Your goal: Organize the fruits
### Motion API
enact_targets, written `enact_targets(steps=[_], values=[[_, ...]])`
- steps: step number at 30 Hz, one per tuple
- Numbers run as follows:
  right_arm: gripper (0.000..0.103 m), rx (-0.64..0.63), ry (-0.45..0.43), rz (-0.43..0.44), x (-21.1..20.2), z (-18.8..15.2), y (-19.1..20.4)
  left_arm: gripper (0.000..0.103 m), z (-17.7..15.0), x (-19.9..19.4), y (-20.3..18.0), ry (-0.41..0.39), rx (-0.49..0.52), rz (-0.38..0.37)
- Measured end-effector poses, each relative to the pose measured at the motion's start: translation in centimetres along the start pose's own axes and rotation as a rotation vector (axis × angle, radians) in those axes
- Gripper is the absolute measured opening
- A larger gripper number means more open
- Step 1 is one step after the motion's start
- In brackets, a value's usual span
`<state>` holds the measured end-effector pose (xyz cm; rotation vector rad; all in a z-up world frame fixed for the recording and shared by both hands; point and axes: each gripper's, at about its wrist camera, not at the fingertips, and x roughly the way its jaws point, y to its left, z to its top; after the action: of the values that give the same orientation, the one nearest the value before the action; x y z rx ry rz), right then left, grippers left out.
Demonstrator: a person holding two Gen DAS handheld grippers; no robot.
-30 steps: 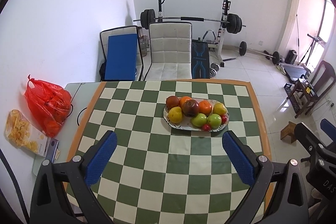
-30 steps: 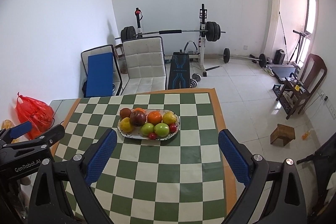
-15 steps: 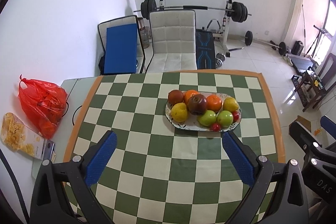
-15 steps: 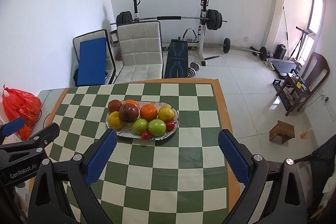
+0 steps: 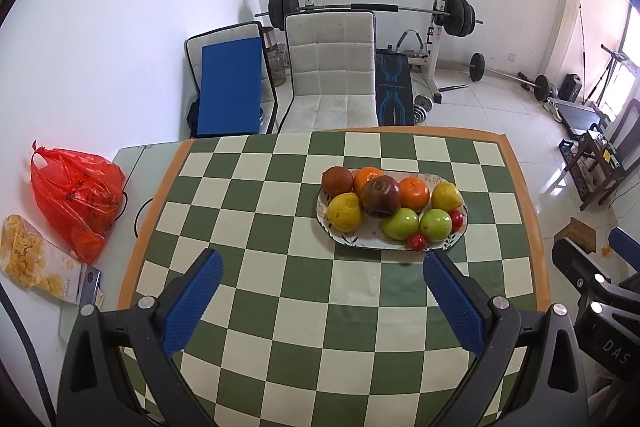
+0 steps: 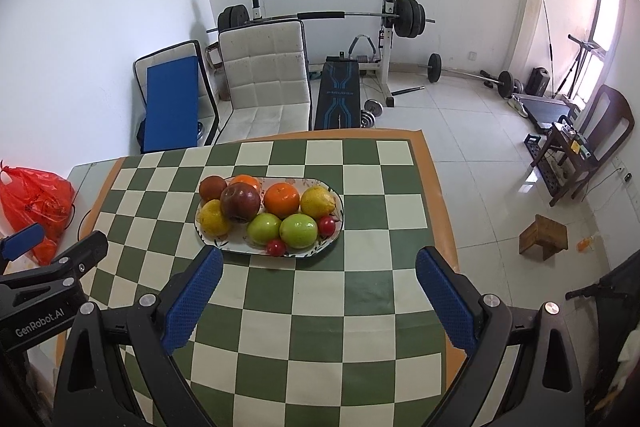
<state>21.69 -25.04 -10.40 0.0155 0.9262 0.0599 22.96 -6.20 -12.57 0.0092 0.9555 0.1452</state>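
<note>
A white oval plate stands on the green-and-white checkered table. It holds a dark red apple, oranges, two green apples, yellow pears and small red fruits. My left gripper is open and empty, above the table in front of the plate. My right gripper is open and empty, just in front of the plate's near rim.
A red plastic bag and a snack packet lie left of the table. A white chair, a blue pad and a barbell rack stand behind. A small wooden stool sits on the floor at right.
Both grippers have moved forward toward the plate, which now looks larger and nearer in both views. Both stay open. The fruit has not moved.
</note>
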Motion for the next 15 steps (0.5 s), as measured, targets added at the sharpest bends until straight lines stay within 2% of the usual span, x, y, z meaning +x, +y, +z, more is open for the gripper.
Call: enact_targets(steps=[15], values=[[0.099, -0.015, -0.003, -0.004, 0.28, 0.15, -0.15, 0.103, 0.23, 0.24, 0.01, -0.003, 0.001, -0.003]])
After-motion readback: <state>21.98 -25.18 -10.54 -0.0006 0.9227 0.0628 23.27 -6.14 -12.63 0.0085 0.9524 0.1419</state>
